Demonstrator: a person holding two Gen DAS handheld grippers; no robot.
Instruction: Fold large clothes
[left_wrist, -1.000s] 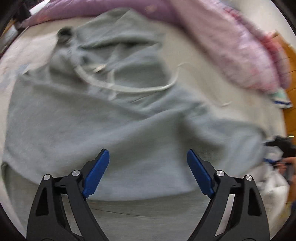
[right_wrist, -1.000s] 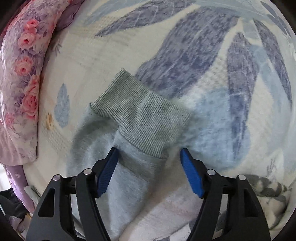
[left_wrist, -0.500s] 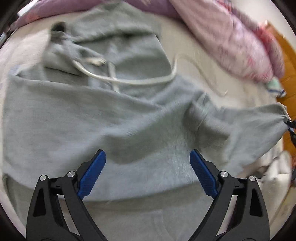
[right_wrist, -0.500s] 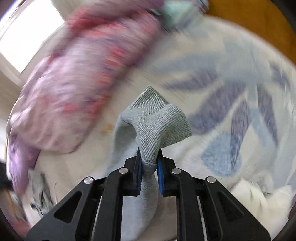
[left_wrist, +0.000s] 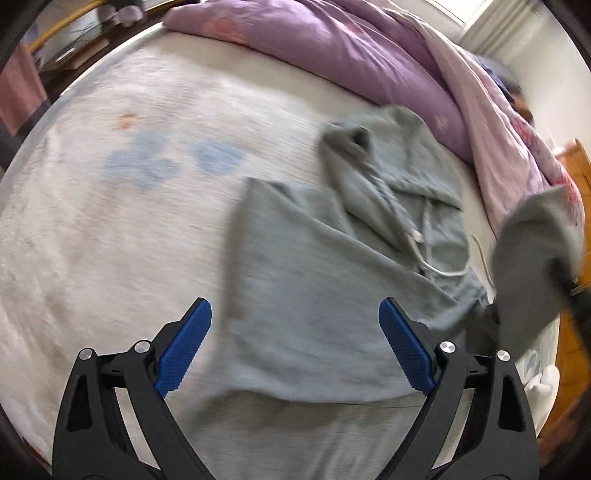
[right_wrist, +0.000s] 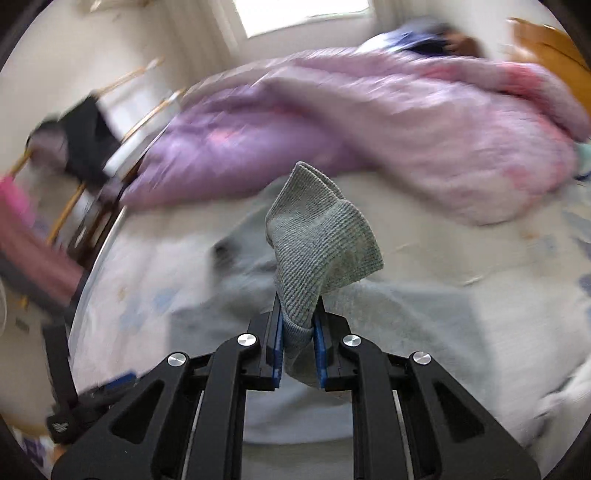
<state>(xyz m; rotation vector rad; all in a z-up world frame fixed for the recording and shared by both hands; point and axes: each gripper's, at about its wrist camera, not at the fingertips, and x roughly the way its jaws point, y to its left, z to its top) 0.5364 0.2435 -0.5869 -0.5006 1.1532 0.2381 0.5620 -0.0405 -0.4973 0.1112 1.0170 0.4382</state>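
A grey hoodie (left_wrist: 314, 280) lies spread on the bed, hood and white drawstring toward the far right. My left gripper (left_wrist: 295, 345) is open and empty, hovering above the hoodie's lower body. My right gripper (right_wrist: 298, 343) is shut on the ribbed sleeve cuff (right_wrist: 321, 236) and holds it lifted above the hoodie's body (right_wrist: 406, 332). In the left wrist view the lifted sleeve (left_wrist: 535, 258) hangs at the right edge with the right gripper behind it.
A purple and pink floral duvet (left_wrist: 369, 55) is bunched along the far side of the bed (left_wrist: 110, 184). Wooden furniture (left_wrist: 580, 177) stands at the right. A chair with dark clothes (right_wrist: 85, 136) stands beyond the bed's left edge.
My right gripper closed on the sleeve cuff, lifted it and carried it over the hoodie. My left gripper stayed open and swung left, so more bare bed shows.
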